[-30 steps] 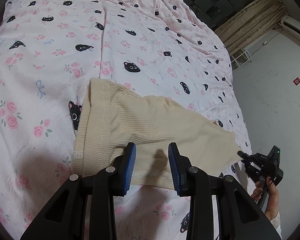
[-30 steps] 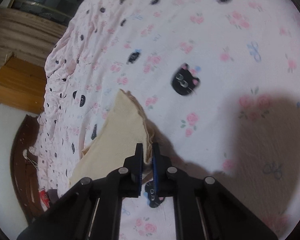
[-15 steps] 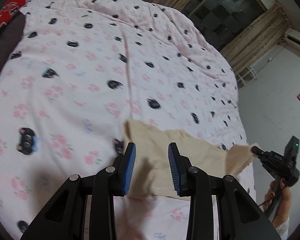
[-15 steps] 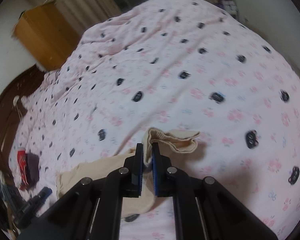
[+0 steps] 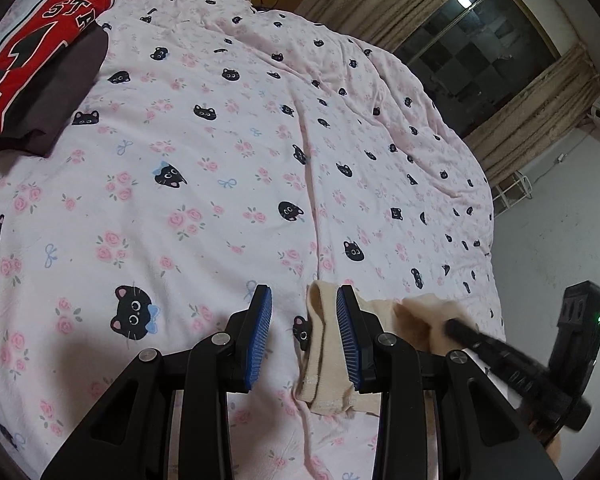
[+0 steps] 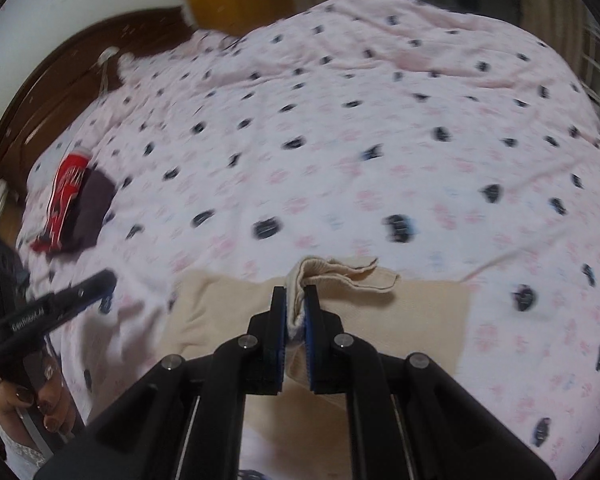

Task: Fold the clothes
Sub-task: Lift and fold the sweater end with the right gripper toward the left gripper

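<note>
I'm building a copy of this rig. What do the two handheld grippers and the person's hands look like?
Both the left gripper and the right gripper have black angular linkage with silver screws and ribbed blue pads. The left hand has dark-painted nails and a white lacy cuff.

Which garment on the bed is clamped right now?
The beige garment, pinched by the right hand-held gripper. The red jersey and dark garment lie untouched.

A wide stretch of pink cat-print bedspread [image 5: 204, 184] lies bare across the middle and far side of the bed, giving open room to move. The only obstacle there is a folded stack, a red lettered garment [image 5: 32, 40] on a dark one [image 5: 56, 96], at the far left corner. Near the front edge, a beige ribbed garment [image 6: 380, 312] covers the surface, one fold raised.
</note>
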